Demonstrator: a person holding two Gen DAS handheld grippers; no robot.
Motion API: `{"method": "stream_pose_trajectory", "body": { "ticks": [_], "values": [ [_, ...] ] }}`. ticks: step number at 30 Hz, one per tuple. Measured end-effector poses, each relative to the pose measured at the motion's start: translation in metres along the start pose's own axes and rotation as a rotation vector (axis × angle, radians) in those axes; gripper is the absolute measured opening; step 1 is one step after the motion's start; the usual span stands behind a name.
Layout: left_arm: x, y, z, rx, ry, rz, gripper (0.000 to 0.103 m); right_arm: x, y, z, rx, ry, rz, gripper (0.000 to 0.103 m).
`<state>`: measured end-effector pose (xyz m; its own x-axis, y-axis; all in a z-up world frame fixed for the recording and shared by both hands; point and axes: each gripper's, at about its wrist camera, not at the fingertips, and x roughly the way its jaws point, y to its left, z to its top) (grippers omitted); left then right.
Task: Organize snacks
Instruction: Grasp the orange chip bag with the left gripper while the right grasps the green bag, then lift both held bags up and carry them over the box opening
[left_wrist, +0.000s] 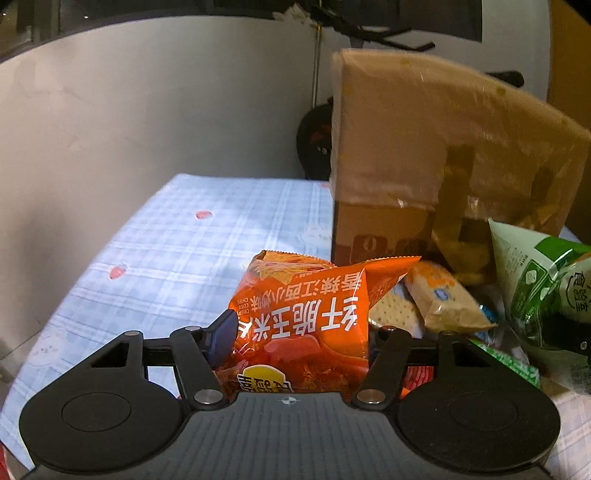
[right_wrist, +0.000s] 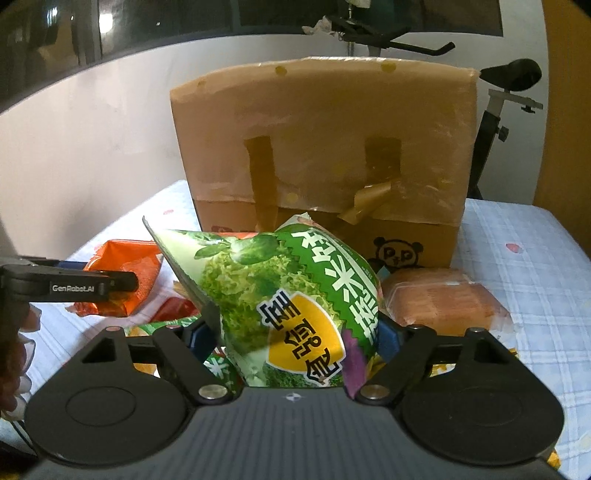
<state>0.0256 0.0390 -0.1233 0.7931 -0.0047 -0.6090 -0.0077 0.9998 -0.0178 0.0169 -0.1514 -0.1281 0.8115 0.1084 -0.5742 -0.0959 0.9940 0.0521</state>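
My left gripper (left_wrist: 299, 336) is shut on an orange corn-chip bag (left_wrist: 306, 314) and holds it above the blue checked cloth (left_wrist: 166, 251). My right gripper (right_wrist: 295, 332) is shut on a green vegetable-snack bag (right_wrist: 284, 299), held up in front of the cardboard box (right_wrist: 325, 147). The green bag also shows at the right of the left wrist view (left_wrist: 543, 280). The left gripper with the orange bag (right_wrist: 122, 280) shows at the left of the right wrist view. The fingertips of both grippers are mostly hidden by the bags.
The tall taped cardboard box (left_wrist: 424, 155) stands on the cloth ahead. Cracker packs (left_wrist: 443, 299) and other snack packets lie at its foot. A wrapped bread bun (right_wrist: 443, 299) lies to the right of the green bag. An exercise bike (right_wrist: 498, 103) stands behind the table.
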Motion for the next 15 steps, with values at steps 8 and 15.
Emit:
{"method": "stream_pose_trajectory", "body": {
  "ticks": [8, 15],
  "values": [
    [-0.02, 0.002, 0.017, -0.029, -0.075, -0.015, 0.066, -0.024, -0.003, 0.011, 0.054, -0.058, 0.052, 0.083],
    [-0.043, -0.005, 0.031, -0.013, -0.16, -0.043, 0.066, -0.048, 0.0, 0.025, 0.046, -0.131, 0.061, 0.083]
  ]
}}
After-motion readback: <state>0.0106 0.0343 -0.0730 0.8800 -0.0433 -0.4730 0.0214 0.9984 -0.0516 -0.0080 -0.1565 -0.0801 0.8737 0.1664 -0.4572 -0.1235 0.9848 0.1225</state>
